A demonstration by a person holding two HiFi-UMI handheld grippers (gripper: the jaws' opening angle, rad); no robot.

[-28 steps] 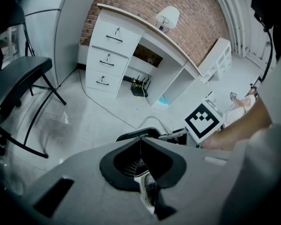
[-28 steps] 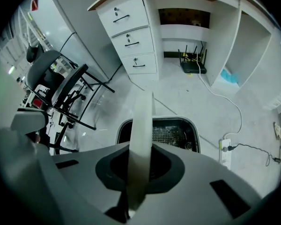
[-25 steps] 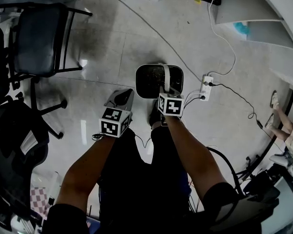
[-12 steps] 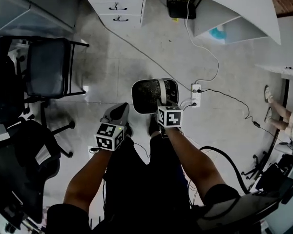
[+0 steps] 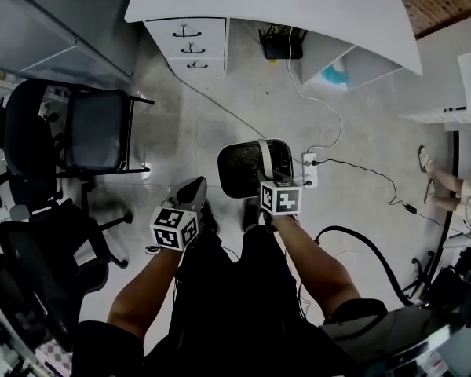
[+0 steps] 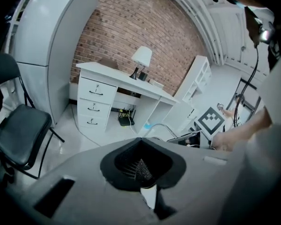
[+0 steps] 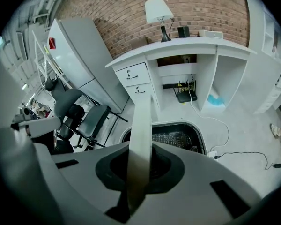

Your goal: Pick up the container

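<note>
The container (image 5: pixel 242 167) is a black mesh basket with a white strap handle (image 5: pixel 264 157). It hangs over the floor in front of the person's legs. My right gripper (image 5: pixel 265 181) is shut on that handle. In the right gripper view the handle (image 7: pixel 141 125) runs up between the jaws, and the basket (image 7: pixel 178 136) shows beyond them. My left gripper (image 5: pixel 193 190) is to the left of the basket, shut, with nothing in it. In the left gripper view its jaws (image 6: pixel 141 165) are closed together.
A white desk (image 5: pixel 298 6) with a drawer unit (image 5: pixel 187 47) stands ahead. Black chairs (image 5: pixel 94 128) are at the left. A power strip (image 5: pixel 310 170) and cables lie on the floor right of the basket. Another person's feet (image 5: pixel 447 183) are at the far right.
The head view has swung forward, so the desk and drawers now show at the top. The basket still hangs from the right gripper. Both grippers keep their places relative to each other.
</note>
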